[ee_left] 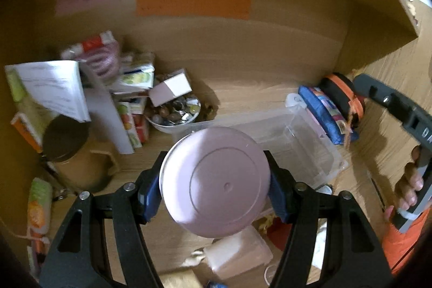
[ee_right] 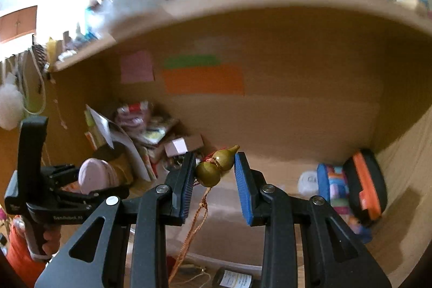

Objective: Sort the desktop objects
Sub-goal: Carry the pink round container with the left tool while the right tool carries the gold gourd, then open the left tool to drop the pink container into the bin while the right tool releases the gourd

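Observation:
My left gripper (ee_left: 214, 181) is shut on a round pale pink container (ee_left: 216, 180), held above the desk just in front of a clear plastic bin (ee_left: 305, 150). The container also shows in the right wrist view (ee_right: 91, 176). My right gripper (ee_right: 214, 174) is shut on a small olive-green gourd charm (ee_right: 217, 166), whose orange cord (ee_right: 194, 223) hangs down. The right gripper's body shows at the right of the left wrist view (ee_left: 399, 109).
A pile of boxes and papers (ee_left: 89, 93), a bowl of small items (ee_left: 175, 112) and a brown jar (ee_left: 73, 153) crowd the left. A blue pouch (ee_left: 326, 112) and a black-orange case (ee_left: 343, 93) lie at the right. Coloured notes (ee_left: 191, 0) hang on the back wall.

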### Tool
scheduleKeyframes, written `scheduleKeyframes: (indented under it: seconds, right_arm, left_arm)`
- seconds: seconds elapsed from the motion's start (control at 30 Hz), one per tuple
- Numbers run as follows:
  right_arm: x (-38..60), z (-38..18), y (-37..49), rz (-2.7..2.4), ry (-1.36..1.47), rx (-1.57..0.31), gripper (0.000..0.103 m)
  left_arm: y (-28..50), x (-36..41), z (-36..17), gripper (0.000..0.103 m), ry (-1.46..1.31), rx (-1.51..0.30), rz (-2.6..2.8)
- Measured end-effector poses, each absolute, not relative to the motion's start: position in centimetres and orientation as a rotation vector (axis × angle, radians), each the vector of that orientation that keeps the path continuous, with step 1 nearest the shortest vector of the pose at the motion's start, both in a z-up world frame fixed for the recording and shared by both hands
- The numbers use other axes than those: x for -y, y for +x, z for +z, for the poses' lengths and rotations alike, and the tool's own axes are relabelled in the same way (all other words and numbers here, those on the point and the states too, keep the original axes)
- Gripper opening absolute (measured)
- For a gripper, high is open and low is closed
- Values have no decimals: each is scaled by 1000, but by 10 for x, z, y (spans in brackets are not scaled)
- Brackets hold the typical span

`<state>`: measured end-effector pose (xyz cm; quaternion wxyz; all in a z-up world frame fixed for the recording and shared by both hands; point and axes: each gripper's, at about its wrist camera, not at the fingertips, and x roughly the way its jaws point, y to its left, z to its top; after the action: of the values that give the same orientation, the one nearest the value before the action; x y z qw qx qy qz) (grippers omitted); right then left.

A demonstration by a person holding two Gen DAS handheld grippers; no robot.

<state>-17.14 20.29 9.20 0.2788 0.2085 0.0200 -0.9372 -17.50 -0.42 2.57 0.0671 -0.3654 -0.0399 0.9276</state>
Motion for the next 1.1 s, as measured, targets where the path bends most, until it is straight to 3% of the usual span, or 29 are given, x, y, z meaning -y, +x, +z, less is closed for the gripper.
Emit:
scheduleKeyframes:
  seconds: [0.67, 1.1]
  right_arm:
    - [-181, -22, -259, -2408, 1012, -204, 27]
    - [-168, -51, -267, -2340, 1137, -320, 27]
  left_arm:
    - [-255, -40, -44, 65, -1447, -95, 2594]
    - [-269, -56, -67, 65, -1585, -233, 2533]
